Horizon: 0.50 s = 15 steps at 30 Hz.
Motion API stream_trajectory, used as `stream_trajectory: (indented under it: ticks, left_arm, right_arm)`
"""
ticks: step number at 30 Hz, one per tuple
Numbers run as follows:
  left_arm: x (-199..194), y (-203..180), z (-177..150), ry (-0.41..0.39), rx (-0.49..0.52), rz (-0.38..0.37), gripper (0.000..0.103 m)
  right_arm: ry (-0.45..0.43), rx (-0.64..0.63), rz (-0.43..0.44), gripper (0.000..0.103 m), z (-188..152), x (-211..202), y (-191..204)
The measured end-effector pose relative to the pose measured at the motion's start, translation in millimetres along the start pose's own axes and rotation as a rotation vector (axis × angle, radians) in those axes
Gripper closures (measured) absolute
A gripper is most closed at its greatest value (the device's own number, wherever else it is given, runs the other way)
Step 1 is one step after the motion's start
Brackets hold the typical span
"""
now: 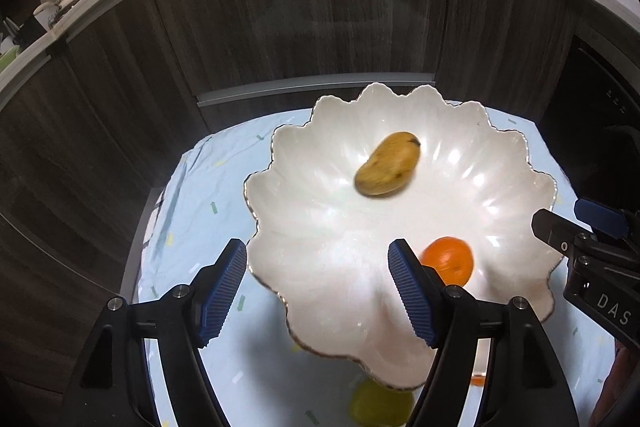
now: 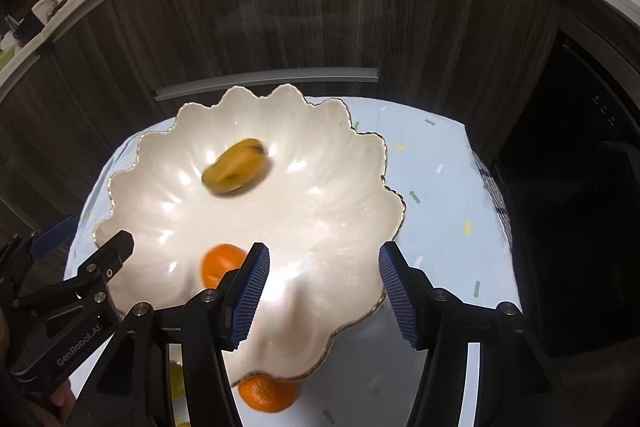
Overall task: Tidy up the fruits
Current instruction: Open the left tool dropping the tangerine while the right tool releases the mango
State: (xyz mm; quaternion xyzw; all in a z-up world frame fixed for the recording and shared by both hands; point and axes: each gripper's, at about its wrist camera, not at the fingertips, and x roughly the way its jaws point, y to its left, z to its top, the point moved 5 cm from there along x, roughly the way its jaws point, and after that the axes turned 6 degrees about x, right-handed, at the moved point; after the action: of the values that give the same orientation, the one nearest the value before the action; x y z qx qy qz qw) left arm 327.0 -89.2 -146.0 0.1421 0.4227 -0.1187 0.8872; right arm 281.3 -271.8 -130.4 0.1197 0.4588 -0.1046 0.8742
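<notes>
A small table (image 2: pixel 440 195) wears a pale blue cloth (image 1: pixel 188 211) dotted with little coloured arrows. On it stands a white scalloped bowl (image 2: pixel 340 211), with an orange (image 2: pixel 266 395) and a yellow-green fruit (image 1: pixel 380 405) lying on the cloth just under its near rim.

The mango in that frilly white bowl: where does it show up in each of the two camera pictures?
Left wrist view: the mango lies just above centre, in the far part of the white bowl.
Right wrist view: the mango sits left of centre, again in the bowl's far part.
Shared landmark: the orange inside the bowl's near side.
</notes>
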Motion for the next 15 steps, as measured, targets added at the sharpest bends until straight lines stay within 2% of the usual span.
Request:
stream_trajectory:
  ticks: [15]
  left_arm:
    - [-50, 7, -7, -0.035, -0.008, 0.004, 0.03]
  right_arm:
    - [-0.051, 0.007, 0.018, 0.045, -8, -43, 3]
